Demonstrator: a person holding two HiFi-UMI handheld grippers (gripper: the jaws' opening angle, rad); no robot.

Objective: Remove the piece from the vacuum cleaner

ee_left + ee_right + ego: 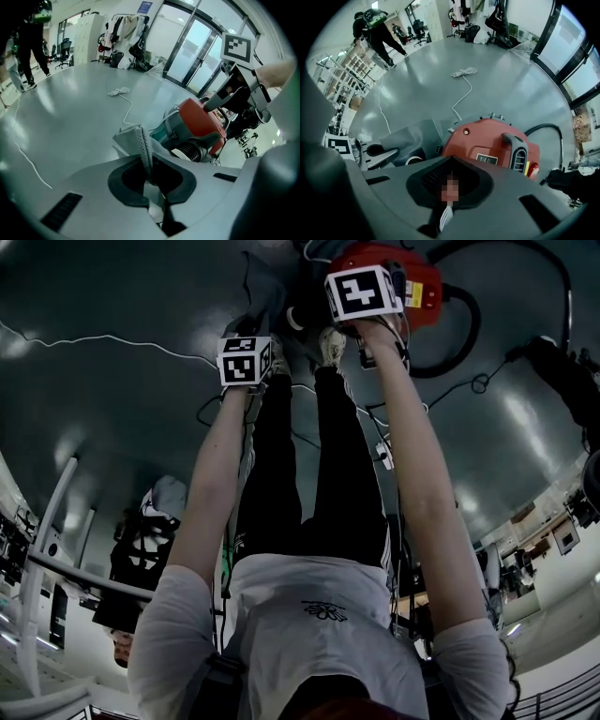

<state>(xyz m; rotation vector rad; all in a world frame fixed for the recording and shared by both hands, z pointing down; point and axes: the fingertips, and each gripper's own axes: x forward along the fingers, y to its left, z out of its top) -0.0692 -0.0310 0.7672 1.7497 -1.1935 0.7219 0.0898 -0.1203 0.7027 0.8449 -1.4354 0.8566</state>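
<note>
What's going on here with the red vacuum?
A person stands over the red vacuum cleaner on the floor, with a handheld gripper in each hand. The left gripper is shut on a grey fabric piece at the vacuum's end; I can't tell whether it has come free. The right gripper is shut and points down at the vacuum's red top, apparently bracing it.

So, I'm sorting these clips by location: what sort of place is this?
Likely a large open office or lab hall: a wide smooth grey floor, tall glass doors, a clothes rack and office chairs at the far wall.
</note>
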